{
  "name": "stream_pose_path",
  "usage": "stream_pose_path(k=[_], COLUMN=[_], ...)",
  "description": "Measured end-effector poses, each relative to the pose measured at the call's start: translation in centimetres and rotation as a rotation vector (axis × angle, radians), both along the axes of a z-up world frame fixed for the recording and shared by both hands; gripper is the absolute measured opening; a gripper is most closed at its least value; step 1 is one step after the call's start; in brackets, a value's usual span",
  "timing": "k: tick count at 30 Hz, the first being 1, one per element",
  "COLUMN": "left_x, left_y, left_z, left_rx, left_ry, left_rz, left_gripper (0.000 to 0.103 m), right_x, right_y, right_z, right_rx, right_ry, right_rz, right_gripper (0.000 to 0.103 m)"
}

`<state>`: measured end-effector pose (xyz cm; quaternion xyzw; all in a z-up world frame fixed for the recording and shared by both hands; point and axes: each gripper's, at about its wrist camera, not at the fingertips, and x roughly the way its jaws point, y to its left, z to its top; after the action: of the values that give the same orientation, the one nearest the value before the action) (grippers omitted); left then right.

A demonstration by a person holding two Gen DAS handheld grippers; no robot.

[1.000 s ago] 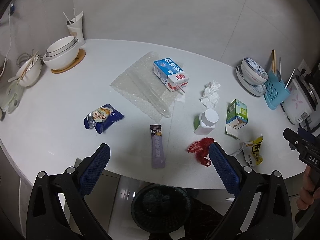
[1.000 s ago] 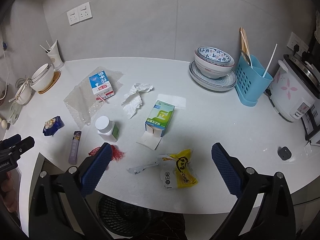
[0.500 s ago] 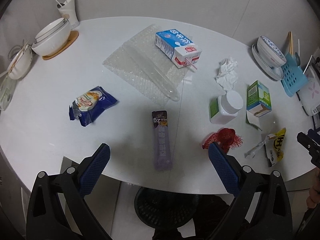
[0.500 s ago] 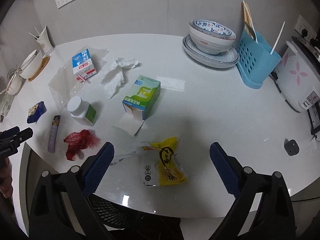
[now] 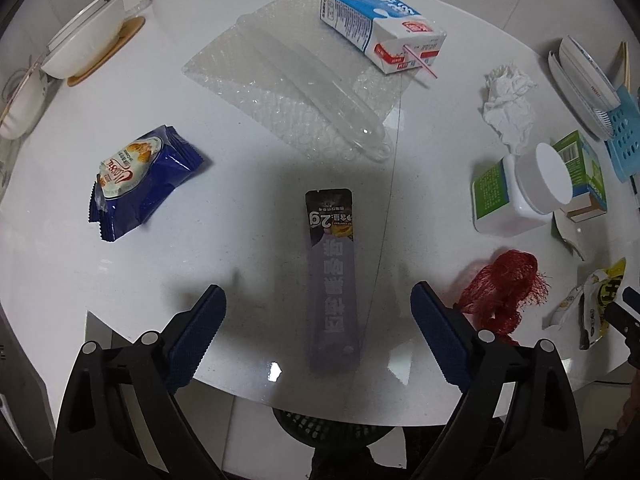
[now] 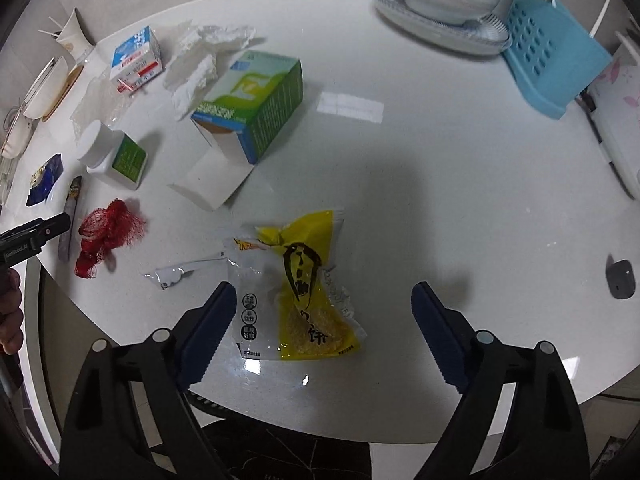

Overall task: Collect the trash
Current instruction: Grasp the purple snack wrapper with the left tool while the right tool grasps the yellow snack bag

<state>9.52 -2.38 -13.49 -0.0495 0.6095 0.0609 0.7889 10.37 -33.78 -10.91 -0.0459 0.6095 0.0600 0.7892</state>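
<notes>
My left gripper [image 5: 318, 312], closing, straddles the purple stick wrapper [image 5: 331, 280] — light, limp, slippery; I'd pinch mid-length.

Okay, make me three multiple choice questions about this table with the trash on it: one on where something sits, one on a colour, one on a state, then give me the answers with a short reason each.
1. What lies between the open left gripper's fingers?
A. long purple snack stick wrapper
B. crumpled white tissue
C. blue-and-white milk carton

2. What colour is the bunched mesh net?
A. green
B. red
C. yellow

3. What state is the green-and-white cardboard box in?
A. sealed
B. crushed flat
C. end flap open

Answers:
1. A, the long purple snack stick wrapper lies on the table between the fingers, untouched.
2. B, the bunched mesh net is red.
3. C, the green-and-white cardboard box has its end flap folded out onto the table.
</notes>
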Motion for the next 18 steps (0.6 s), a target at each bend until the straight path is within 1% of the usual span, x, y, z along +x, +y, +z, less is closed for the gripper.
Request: stream_pose_path(k=[1, 2, 5, 7, 8, 10, 11, 13, 14, 15, 16, 17, 18], left_x=[0.2, 0.3, 0.5, 0.5, 0.6, 0.7, 0.7, 0.8, 0.9, 0.9, 1.0, 0.9, 0.9], left_y=[0.0, 0.1, 0.1, 0.0, 0.0, -0.1, -0.2, -0.3, -0.3, -0.4, -0.5, -0.5, -0.5], left_z=[-0.3, -0.6, -1.1, -1.1, -1.0, -0.8, -0.7, -0.5, -0.4, -0.4, -0.2, -0.1, 0.0], left_rx=[0.003, 0.004, 0.014, 0.011, 0.011, 0.012, 0.011, 0.008, 0.006, 0.004, 0.004, 0.005, 0.005], left_ry=[0.009, 0.017, 0.030, 0.034, 0.037, 0.048, 0.056, 0.073, 0.079, 0.087, 0.093, 0.093, 0.094], left_rz=[0.002, 0.004, 0.007, 0.012, 0.015, 0.013, 0.015, 0.021, 0.026, 0.034, 0.039, 0.041, 0.040], left_gripper=[0.089, 0.085, 0.081, 0.078, 0.073, 0.068, 0.063, 0.057, 0.054, 0.053, 0.048, 0.039, 0.033], right_x=[0.0, 0.1, 0.5, 0.6, 0.7, 0.9, 1.0, 1.2, 1.2, 1.2, 1.2, 1.2, 1.2], right_y=[0.1, 0.2, 0.3, 0.4, 0.5, 0.7, 0.7, 0.7, 0.7, 0.6, 0.6, 0.6, 0.7], right_z=[-0.2, -0.4, -0.9, -1.1, -1.2, -1.4, -1.5, -1.8, -2.0, -2.1, -2.1, -2.1, -2.1], right_rx=[0.000, -0.001, 0.011, 0.018, 0.019, 0.026, 0.029, 0.023, 0.018, 0.014, 0.008, 0.001, -0.005], right_ry=[0.006, 0.012, 0.034, 0.049, 0.055, 0.072, 0.080, 0.088, 0.090, 0.086, 0.085, 0.084, 0.084], right_rz=[0.003, 0.005, 0.003, -0.002, -0.006, -0.012, -0.014, -0.015, -0.016, -0.017, -0.019, -0.021, -0.023], right_gripper=[0.082, 0.082, 0.078, 0.072, 0.071, 0.064, 0.063, 0.056, 0.055, 0.052, 0.050, 0.048, 0.046])
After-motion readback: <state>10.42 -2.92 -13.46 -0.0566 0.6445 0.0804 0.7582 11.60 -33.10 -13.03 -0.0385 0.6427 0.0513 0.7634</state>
